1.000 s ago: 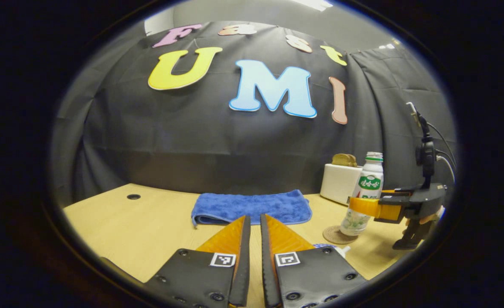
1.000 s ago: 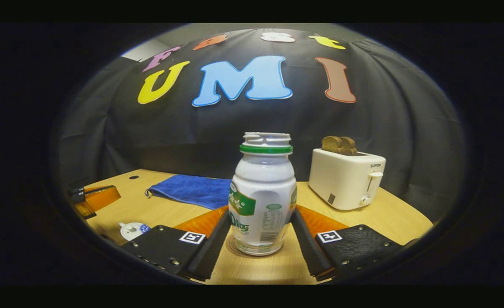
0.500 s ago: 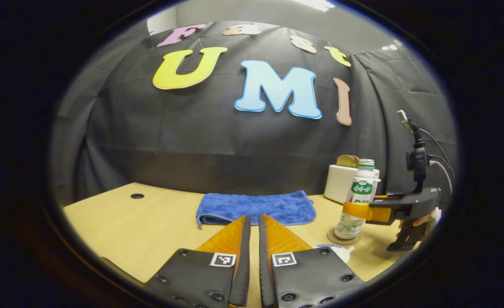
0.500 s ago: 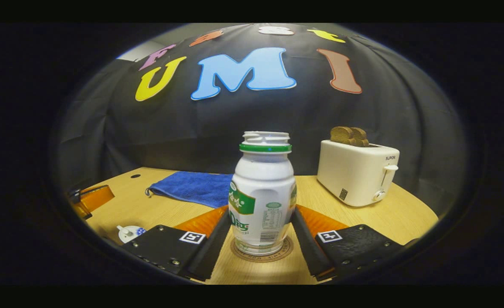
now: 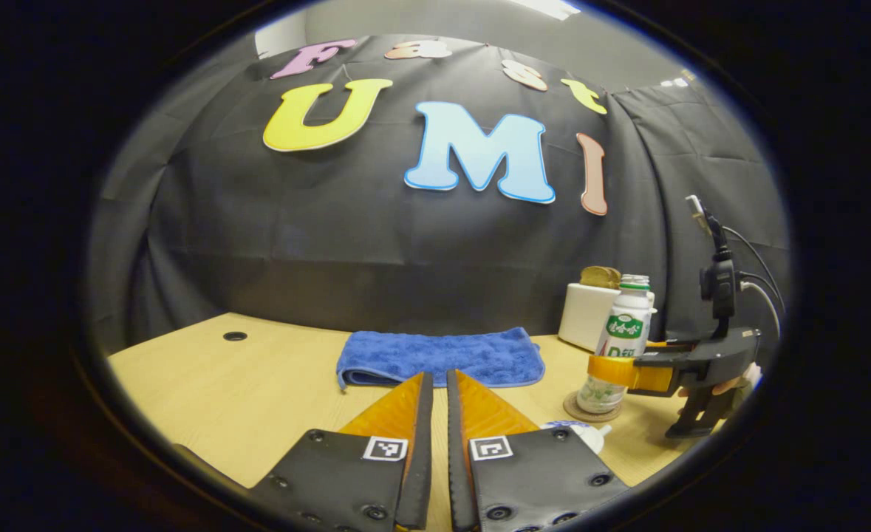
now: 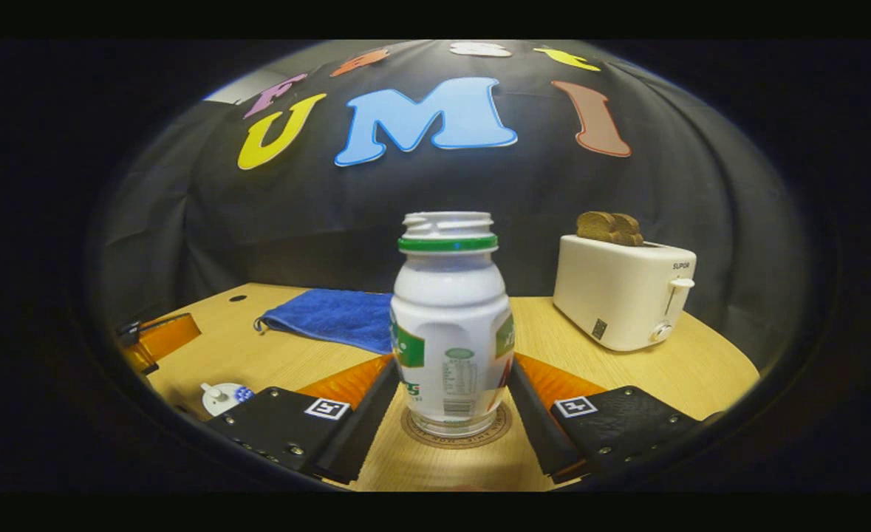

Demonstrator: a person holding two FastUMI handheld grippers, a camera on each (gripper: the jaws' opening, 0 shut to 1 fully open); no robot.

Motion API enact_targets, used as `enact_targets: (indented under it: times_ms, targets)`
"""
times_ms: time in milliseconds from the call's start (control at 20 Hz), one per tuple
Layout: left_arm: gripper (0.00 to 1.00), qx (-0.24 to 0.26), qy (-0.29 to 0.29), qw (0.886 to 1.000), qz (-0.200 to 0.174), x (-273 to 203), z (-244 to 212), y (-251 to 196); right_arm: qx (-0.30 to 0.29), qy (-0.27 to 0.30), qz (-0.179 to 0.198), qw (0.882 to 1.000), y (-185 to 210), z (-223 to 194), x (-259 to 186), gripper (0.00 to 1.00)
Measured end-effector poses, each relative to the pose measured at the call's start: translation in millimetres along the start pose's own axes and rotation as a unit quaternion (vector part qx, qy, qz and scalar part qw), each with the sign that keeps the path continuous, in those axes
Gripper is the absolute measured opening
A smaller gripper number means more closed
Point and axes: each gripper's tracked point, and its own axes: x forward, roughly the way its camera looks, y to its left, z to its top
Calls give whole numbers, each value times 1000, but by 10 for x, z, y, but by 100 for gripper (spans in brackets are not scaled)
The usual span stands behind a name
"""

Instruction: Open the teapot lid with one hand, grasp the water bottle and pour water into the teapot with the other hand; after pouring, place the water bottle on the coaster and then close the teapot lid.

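**Bottle on coaster; lid closing remaining**

Left gripper view: my left gripper (image 5: 435, 388) is idling nearly closed, empty, above the teapot lid (image 5: 579, 432).

Right gripper view: my right gripper (image 6: 451, 373) is flanking the water bottle (image 6: 450, 325) standing on the coaster (image 6: 456, 434); grip contact I cannot tell.

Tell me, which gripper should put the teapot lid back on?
Probably left. The right gripper still brackets the water bottle standing on the coaster. The left gripper is nearly closed, with the teapot lid just beside it.
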Motion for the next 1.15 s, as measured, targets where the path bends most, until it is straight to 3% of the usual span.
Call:
enact_targets:
  times_ms: [500, 850, 1150]
  targets:
    - [17, 0, 2, 1000, -5, 1, -8, -29, -22, -81, -8, 996, -50, 510, -236, 86]
    - [20, -3, -1, 1000, -8, -5, 24, -52, -26, -159, -9, 987, -46, 986, -542, 86]
    - [17, -8, -10, 1000, -11, -57, 92, -72, -20, -193, -24, 981, -66, 1048, -959, 85]
